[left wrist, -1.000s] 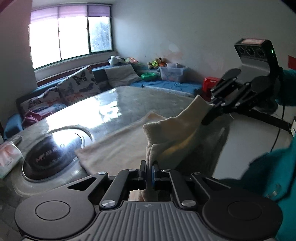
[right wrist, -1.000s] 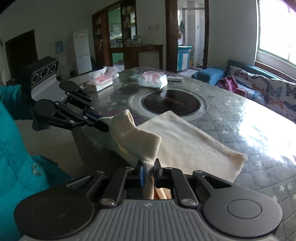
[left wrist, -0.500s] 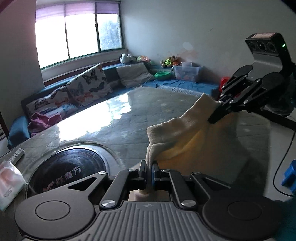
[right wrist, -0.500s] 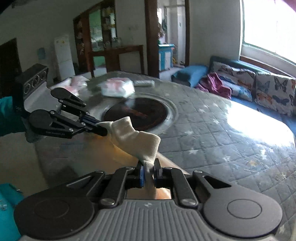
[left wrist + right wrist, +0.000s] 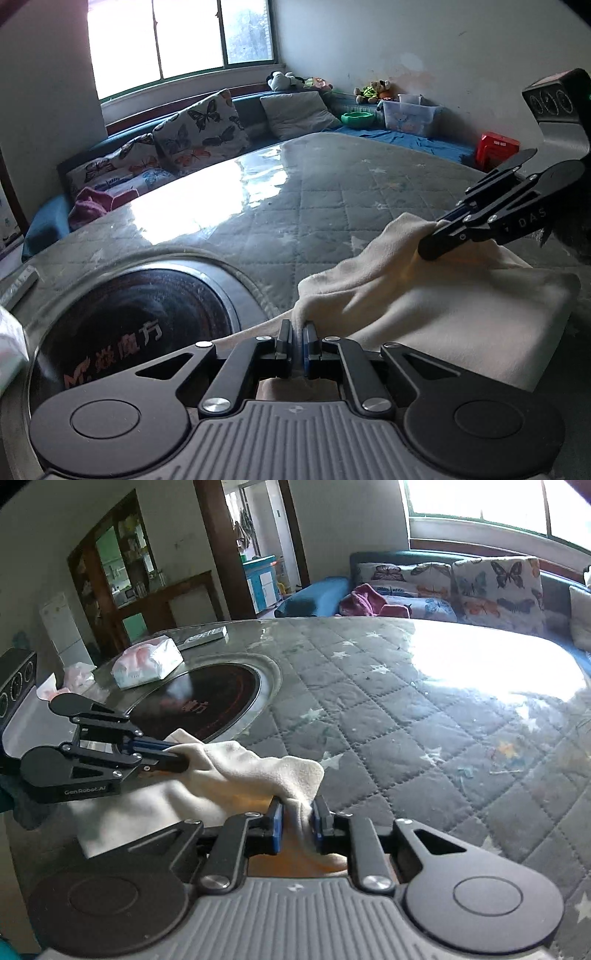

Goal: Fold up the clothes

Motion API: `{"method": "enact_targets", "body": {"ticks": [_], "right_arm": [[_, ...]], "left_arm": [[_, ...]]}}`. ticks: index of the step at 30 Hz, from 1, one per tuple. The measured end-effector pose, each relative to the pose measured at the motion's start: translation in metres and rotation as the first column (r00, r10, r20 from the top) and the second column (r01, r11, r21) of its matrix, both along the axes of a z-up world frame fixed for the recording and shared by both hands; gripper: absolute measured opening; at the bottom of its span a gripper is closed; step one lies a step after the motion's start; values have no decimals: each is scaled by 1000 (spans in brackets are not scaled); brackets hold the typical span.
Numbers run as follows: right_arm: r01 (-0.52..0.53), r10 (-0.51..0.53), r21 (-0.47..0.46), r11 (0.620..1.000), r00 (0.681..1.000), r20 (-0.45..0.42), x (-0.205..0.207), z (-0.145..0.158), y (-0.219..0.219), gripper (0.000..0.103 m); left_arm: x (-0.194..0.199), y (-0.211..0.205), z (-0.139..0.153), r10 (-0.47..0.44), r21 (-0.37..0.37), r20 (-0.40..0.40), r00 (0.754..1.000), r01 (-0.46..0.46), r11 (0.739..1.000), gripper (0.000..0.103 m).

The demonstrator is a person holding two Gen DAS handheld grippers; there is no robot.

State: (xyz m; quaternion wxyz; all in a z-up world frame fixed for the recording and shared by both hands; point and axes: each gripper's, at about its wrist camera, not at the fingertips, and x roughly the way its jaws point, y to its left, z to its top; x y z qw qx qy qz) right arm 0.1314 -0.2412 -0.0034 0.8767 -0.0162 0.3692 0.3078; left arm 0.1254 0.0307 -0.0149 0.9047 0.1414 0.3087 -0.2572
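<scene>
A cream cloth [image 5: 424,314] lies folded over on the quilted table cover, low near the table's front edge. My left gripper [image 5: 298,341] is shut on one corner of the cloth; it also shows in the right wrist view [image 5: 177,755]. My right gripper [image 5: 298,821] has its jaws slightly apart with the other cloth [image 5: 258,771] corner still between the pads; it also shows in the left wrist view [image 5: 428,236]. The stretch of cloth between the two grippers sags onto the layer below.
A black round hotplate [image 5: 129,325] is set into the table beside the cloth. Tissue packs [image 5: 146,662] and a remote [image 5: 207,634] lie beyond it. A sofa with butterfly cushions [image 5: 199,129] runs along the far side under the window. The quilted table cover [image 5: 424,738] stretches away.
Both grippers carried the held cloth edge forward across the table and down, folding the cloth over itself. The right gripper's jaws have parted a little.
</scene>
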Motion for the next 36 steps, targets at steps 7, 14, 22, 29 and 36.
{"method": "enact_targets", "body": {"ticks": [7, 14, 22, 29, 36], "right_arm": [[95, -95, -7, 995, 995, 11, 6, 0, -4, 23], [101, -101, 1, 995, 991, 83, -7, 11, 3, 23], [35, -35, -10, 999, 999, 29, 0, 4, 39, 22], [86, -86, -66, 994, 996, 6, 18, -13, 50, 21], [86, -83, -82, 993, 996, 34, 18, -18, 55, 21]], "left_arm": [[15, -9, -1, 33, 13, 0, 999, -33, 999, 10], [28, -9, 5, 68, -14, -7, 998, -68, 998, 11], [29, 4, 14, 163, -77, -25, 986, -164, 983, 21], [-7, 23, 26, 190, -97, -5, 982, -190, 977, 40], [-14, 39, 12, 257, -100, -104, 961, -267, 958, 43]]}}
